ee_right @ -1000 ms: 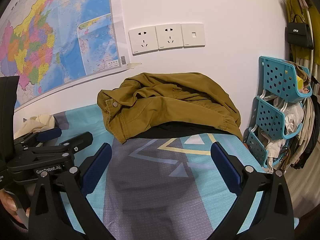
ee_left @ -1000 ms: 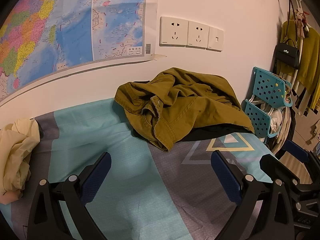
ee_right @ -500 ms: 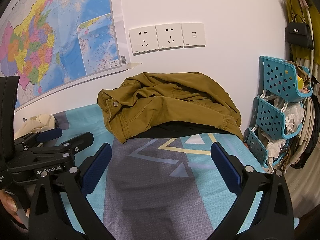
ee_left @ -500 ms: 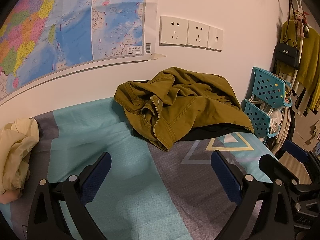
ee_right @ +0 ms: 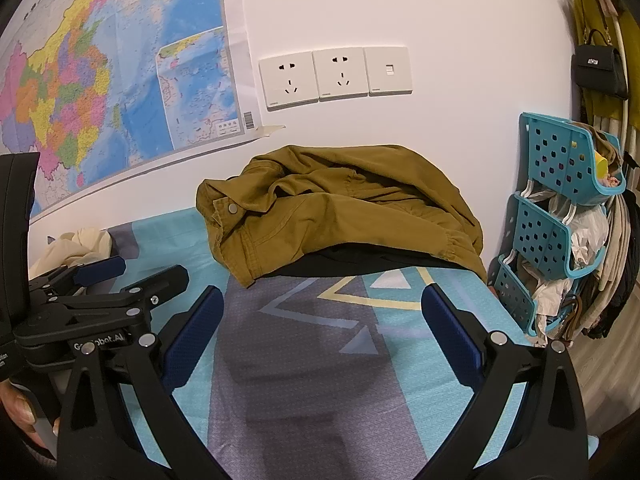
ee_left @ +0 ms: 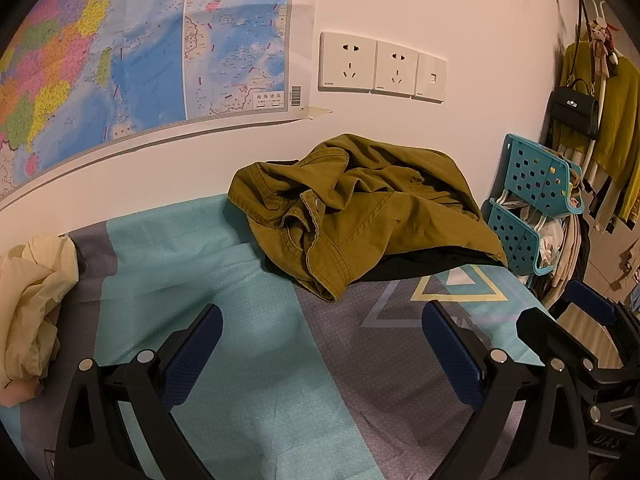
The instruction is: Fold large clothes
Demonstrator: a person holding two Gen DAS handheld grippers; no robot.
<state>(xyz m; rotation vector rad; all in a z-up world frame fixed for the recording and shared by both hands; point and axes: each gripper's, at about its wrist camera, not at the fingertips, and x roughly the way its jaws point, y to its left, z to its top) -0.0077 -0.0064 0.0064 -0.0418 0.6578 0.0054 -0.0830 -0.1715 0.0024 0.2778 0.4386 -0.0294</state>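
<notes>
A crumpled olive-brown jacket (ee_left: 360,216) lies in a heap against the wall at the far side of the patterned bed sheet (ee_left: 248,320), with a dark garment (ee_left: 420,266) showing under its front edge. The jacket also shows in the right wrist view (ee_right: 340,212). My left gripper (ee_left: 322,344) is open and empty, hovering over the sheet short of the jacket. My right gripper (ee_right: 322,328) is open and empty too, short of the jacket's front edge. The left gripper appears at the left of the right wrist view (ee_right: 132,278).
A cream garment (ee_left: 32,296) lies bunched at the left end of the bed. Teal plastic baskets (ee_right: 560,216) hang at the right of the bed, with clothes and a black bag (ee_left: 574,108) beyond. A map (ee_left: 120,60) and wall sockets (ee_left: 380,66) are behind.
The left wrist view has shifted very slightly; the jacket sits a touch higher in it. Both grippers stay open and nothing was touched.
</notes>
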